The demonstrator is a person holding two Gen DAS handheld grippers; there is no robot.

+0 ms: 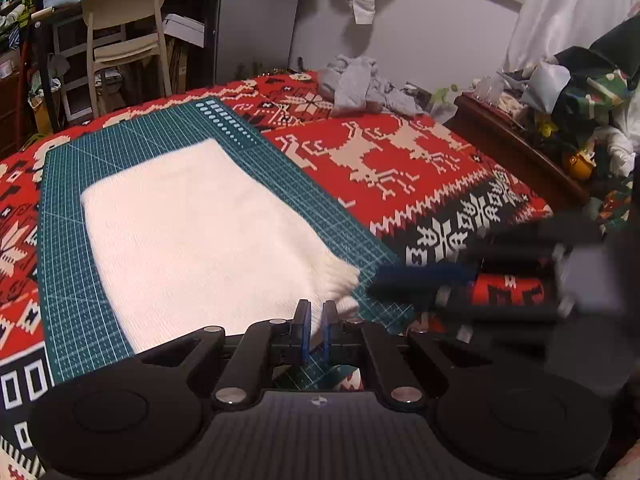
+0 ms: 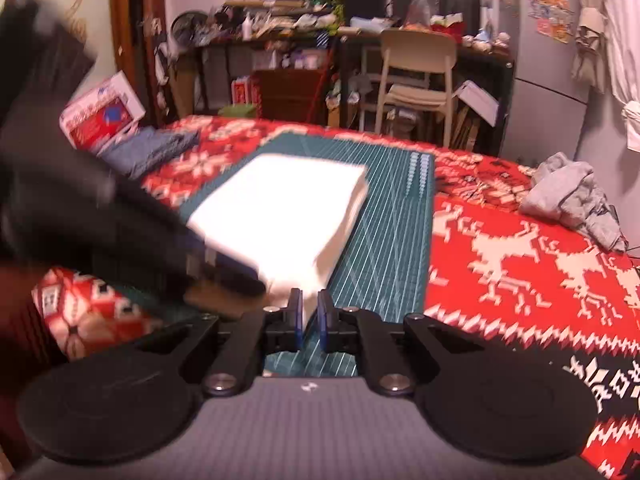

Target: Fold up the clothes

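the white knit (image 1: 200, 236) lies on the green mat (image 1: 68, 280), already folded to a rectangle. its near edge is pinched by the left gripper (image 1: 316, 320) and the right gripper (image 2: 308, 312). one more fold seems left; the grey garment (image 2: 576, 196) is untouched.

We are in a cluttered home bedroom. A bed under a red reindeer-patterned blanket (image 1: 400, 168) fills the view, with a cream chair (image 2: 416, 76) at a crowded desk (image 2: 304, 40). White curtains (image 1: 568, 12) hang by the window.
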